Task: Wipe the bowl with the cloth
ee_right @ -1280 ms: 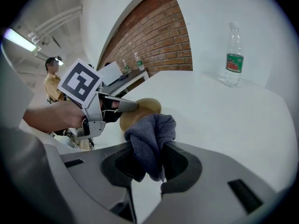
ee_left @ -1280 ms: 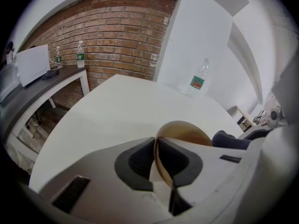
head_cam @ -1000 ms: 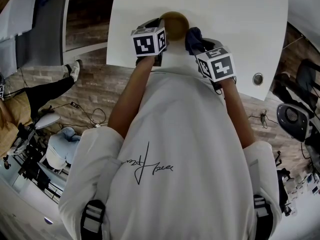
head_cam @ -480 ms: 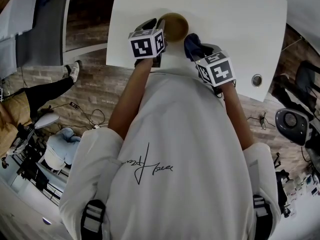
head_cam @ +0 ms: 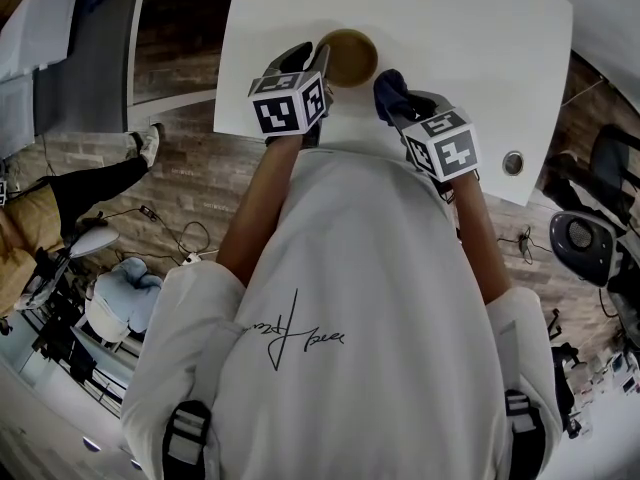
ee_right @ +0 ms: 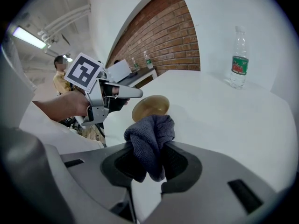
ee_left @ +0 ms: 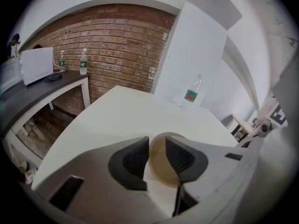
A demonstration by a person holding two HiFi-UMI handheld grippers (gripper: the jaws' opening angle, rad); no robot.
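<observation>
A tan bowl (head_cam: 347, 56) sits upright on the white table (head_cam: 460, 28), near its front edge. My left gripper (head_cam: 305, 56) is just left of the bowl with its jaws opening. In the left gripper view the bowl's (ee_left: 158, 164) near rim shows in the gap of the left gripper (ee_left: 157, 143), and the pads do not press on it. My right gripper (head_cam: 405, 103) is to the right of the bowl, shut on a bunched dark blue cloth (head_cam: 390, 90). In the right gripper view the cloth (ee_right: 150, 134) stands up out of the right gripper (ee_right: 149, 149), with the bowl (ee_right: 150, 107) beyond it.
A plastic water bottle (ee_left: 191, 94) stands at the table's far side, also in the right gripper view (ee_right: 239, 64). A round metal grommet (head_cam: 514, 161) sits in the table's right corner. A dark side table (ee_left: 70, 80) carries bottles and a white box. A seated person (head_cam: 60, 198) is at the left.
My left gripper's jaws have spread and let go of the bowl's rim, and the gripper has drawn back a little. The bowl now rests level on the table. The right gripper shifted slightly right.
</observation>
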